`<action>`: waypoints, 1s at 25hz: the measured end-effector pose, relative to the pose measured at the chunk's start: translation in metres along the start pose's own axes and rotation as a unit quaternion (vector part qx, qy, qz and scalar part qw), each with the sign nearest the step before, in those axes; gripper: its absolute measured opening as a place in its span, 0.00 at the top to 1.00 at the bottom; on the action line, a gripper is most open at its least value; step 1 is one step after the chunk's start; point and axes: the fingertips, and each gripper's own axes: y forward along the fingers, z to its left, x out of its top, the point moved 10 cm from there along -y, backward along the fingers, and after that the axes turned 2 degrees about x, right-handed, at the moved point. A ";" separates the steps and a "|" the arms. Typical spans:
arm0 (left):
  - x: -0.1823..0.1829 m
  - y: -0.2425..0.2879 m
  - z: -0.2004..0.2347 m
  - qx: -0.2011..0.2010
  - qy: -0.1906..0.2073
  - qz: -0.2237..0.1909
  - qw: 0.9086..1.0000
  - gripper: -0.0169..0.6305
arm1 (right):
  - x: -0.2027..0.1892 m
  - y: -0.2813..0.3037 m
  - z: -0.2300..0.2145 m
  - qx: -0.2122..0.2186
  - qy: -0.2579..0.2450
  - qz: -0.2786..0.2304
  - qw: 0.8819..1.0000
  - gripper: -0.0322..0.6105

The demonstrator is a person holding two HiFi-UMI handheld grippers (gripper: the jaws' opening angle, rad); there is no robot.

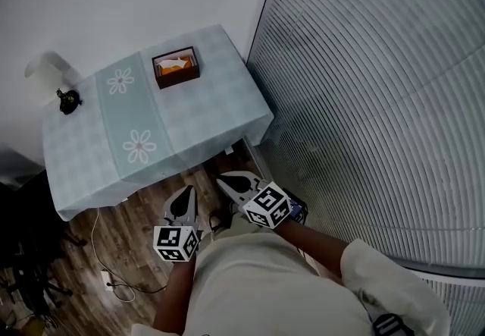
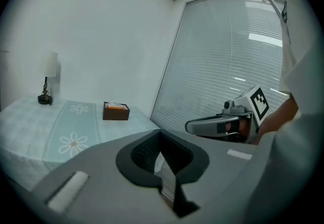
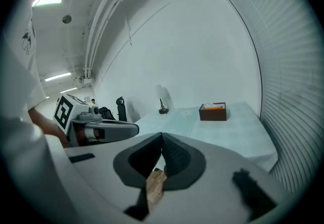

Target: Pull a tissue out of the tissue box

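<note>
Tissue box [image 1: 176, 67] near far right corner of table [image 1: 83, 171]

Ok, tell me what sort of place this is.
Probably an office or studio room staged as a home corner: a small cloth-covered table with a tissue box and lamp, tall window blinds beside it, and a wood floor.

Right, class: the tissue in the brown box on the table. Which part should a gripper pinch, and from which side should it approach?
Pinch the white tuft of the tissue that shows at the open top of the tissue box, coming down from above. The box's walls enclose it on every side, so only the top looks free.
</note>
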 end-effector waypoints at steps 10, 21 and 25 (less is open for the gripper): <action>0.023 0.024 0.043 0.006 -0.015 -0.011 1.000 0.96 | 0.014 0.031 -0.043 -0.020 0.012 -0.005 1.000 0.94; 0.095 0.155 0.114 0.031 -0.006 0.015 0.999 0.96 | 0.086 0.123 -0.195 -0.007 0.010 -0.014 1.000 0.94; 0.125 0.209 0.138 0.047 -0.008 0.025 0.999 0.96 | 0.118 0.155 -0.241 0.022 -0.002 -0.002 1.000 0.94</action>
